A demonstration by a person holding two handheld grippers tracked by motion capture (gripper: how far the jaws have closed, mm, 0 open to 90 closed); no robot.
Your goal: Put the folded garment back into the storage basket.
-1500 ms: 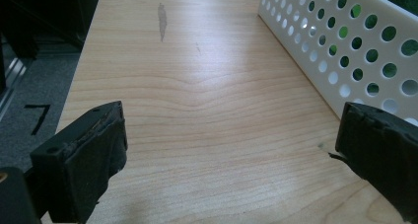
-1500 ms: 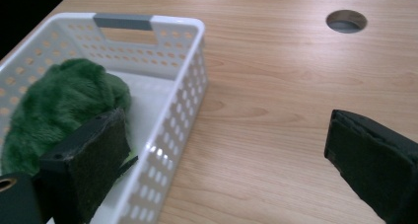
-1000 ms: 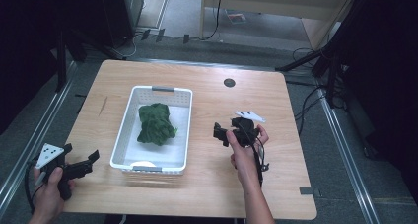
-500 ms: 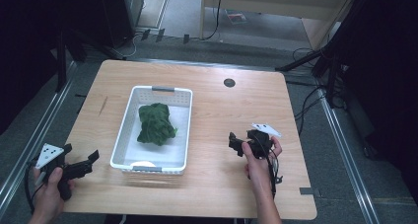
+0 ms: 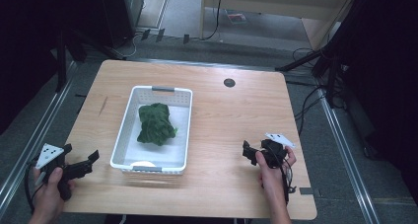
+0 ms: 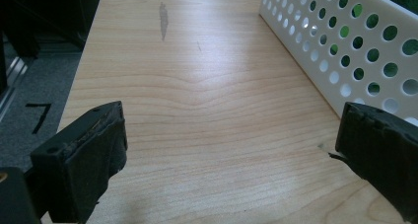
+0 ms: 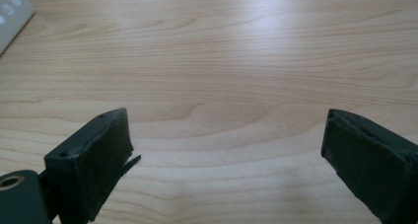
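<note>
Basket on table, green cloth lying inside. Left gripper and right gripper are hovering beside it, jaws spread, grasping nothing.

You have even overhead light on the table, which reads bright and clear in the high view, while the surrounding floor and both far corners fall into near black. In both gripper views a broad pale sheen lies across the wood grain, strongest toward the far side, and the black jaws close to the lens are soft and dark with little surface detail. The basket casts only a faint, short shadow at its near edge.
</note>
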